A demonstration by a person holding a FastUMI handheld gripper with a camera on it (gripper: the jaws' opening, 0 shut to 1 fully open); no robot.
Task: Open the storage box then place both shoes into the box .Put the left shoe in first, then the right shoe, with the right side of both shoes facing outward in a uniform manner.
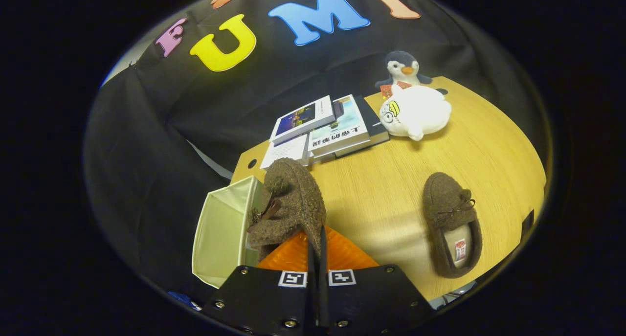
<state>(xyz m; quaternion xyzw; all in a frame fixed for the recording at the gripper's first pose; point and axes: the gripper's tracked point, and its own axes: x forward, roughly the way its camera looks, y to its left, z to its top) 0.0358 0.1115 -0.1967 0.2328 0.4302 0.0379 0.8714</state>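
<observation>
Two brown shoes are before me: one shoe (288, 204) is pinched by its heel edge between my gripper's (317, 250) closed fingers, just beside the cream storage box (222, 228), the other shoe (452, 223) lies well apart on the wooden table (381, 189), books (323, 128) beyond.

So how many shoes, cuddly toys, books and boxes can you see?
Shoes: 2, one pinched in the tongs by the box, one lying on the table
Cuddly toys: 2, penguin and white one
Books: about 4, stacked
Boxes: 1
Total: about 9
</observation>
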